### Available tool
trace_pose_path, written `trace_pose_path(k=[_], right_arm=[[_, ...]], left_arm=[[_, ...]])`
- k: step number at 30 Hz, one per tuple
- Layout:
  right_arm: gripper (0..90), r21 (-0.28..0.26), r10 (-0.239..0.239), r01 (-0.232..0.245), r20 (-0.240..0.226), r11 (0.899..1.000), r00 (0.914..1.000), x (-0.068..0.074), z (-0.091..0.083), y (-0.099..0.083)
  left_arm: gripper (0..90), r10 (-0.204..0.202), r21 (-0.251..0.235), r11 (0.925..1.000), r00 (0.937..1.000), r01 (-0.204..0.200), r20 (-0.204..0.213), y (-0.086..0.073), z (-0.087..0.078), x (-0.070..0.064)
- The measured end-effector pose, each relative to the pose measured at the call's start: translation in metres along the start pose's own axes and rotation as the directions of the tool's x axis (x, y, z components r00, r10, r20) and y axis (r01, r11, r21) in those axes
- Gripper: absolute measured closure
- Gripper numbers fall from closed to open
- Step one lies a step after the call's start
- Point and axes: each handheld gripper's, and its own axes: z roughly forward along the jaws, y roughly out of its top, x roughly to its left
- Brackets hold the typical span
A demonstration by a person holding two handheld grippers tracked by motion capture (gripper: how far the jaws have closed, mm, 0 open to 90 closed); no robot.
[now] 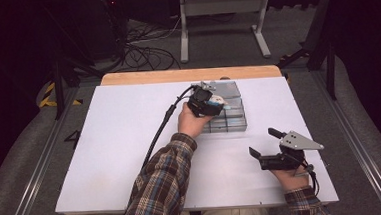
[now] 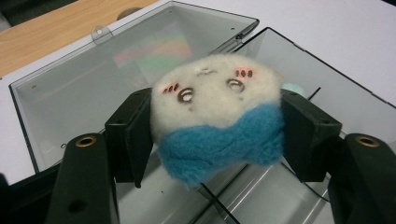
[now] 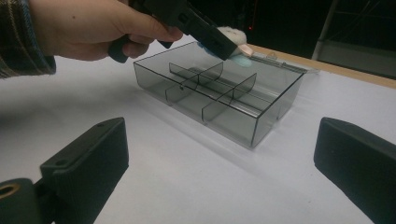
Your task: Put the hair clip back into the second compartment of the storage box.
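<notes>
A small plush toy (image 2: 217, 114), white on top with a face and blue below, is squeezed between the jaws of my left gripper (image 1: 213, 102), which is shut on it. It hangs over the far side of a clear smoked plastic box (image 1: 231, 116) with dividers, whose lid (image 2: 84, 88) lies folded back. From the right gripper view the box (image 3: 224, 95) stands ahead with the plush toy (image 3: 229, 33) above its far compartments. My right gripper (image 1: 262, 144) rests open on the white table, to the right of the box, with nothing between its jaws.
The white board (image 1: 120, 142) covers the table, with a wooden edge (image 1: 176, 76) at the far side. A pale teal object (image 2: 294, 88) peeks out behind the plush. Cables and a grey stand (image 1: 221, 8) lie on the floor beyond.
</notes>
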Motion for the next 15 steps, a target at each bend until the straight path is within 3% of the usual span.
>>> trace_pose_path(k=[11,15], right_arm=[[4.1,0.0,-0.005,0.005,-0.008,1.0,1.0,0.0013,0.0009,0.0001],[4.1,0.003,-0.002,0.002,-0.008,1.0,1.0,0.002,0.0015,0.0005]], left_arm=[[33.9,0.021,0.021,0.9996,0.9998,-0.021,0.003,-0.0022,0.0044,-0.0042],[33.7,0.008,0.032,0.9995,1.0,-0.008,0.002,-0.0029,0.006,-0.0044]])
